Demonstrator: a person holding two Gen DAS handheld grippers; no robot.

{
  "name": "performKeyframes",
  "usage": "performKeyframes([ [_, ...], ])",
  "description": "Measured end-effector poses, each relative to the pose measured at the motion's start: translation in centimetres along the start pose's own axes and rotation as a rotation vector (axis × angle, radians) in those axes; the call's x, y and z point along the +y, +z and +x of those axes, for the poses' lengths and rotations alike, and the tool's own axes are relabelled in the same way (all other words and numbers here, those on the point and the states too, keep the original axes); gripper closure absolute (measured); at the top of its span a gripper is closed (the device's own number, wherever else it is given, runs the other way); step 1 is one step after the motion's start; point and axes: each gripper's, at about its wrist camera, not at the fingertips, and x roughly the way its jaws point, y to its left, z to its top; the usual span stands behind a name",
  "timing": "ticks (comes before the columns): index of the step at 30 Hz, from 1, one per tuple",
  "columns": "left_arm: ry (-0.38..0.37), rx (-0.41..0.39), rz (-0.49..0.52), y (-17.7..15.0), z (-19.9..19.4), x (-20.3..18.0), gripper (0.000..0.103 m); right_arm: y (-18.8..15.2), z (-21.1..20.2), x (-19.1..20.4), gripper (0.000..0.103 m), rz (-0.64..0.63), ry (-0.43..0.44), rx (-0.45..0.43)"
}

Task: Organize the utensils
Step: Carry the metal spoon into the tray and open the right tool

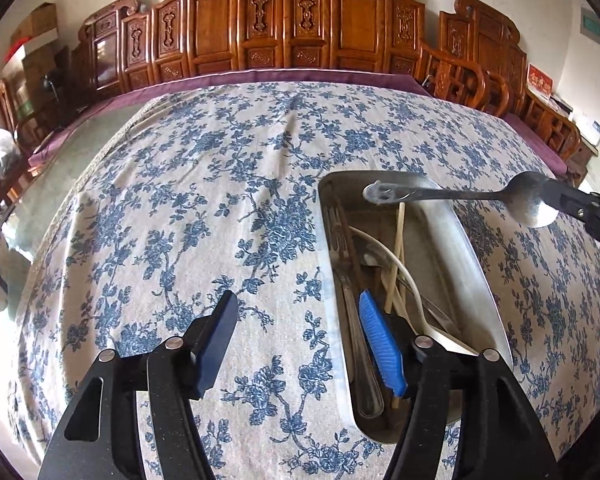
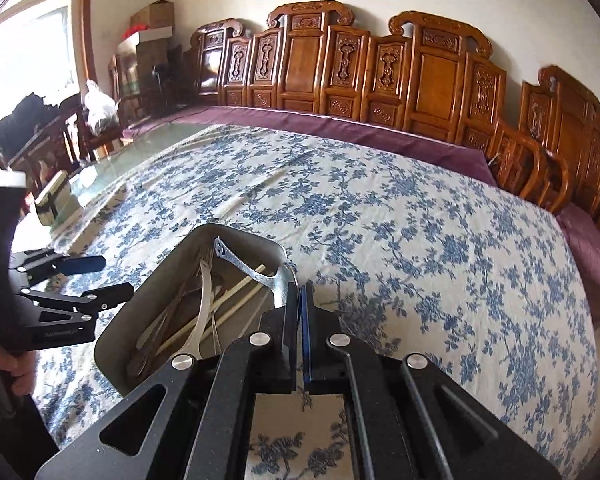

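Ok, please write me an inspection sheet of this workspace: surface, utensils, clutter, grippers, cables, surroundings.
Surface: table under a blue floral cloth, with a purple cover along the far edge.
Job's things: metal tray holding a fork, chopsticks and a white spoon; a metal spoon held in the air above the tray.
Clutter: nothing seen on the cloth.
Grippers: left hand-held gripper open, nothing between its fingers; right hand-held gripper shut on the metal spoon's bowl.
Cables: nothing seen.
Surroundings: carved wooden chairs along the wall, cardboard boxes in the corner, bright window at the left in the right wrist view.
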Motion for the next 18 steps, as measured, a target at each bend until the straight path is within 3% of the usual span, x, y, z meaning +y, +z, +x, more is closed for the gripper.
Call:
performKeyframes([
  [7, -0.011, -0.009, -0.032, 0.4, -0.2, 1.0, 0.037, 1.1, 2.6, 4.3, 0.101, -0.146, -0.155, 0.027],
  [18, -0.026, -0.027, -0.061, 0.6, -0.9, 1.6, 0.036, 0.9, 3.7, 6.5, 0.1, -0.13, -0.163, 0.07],
])
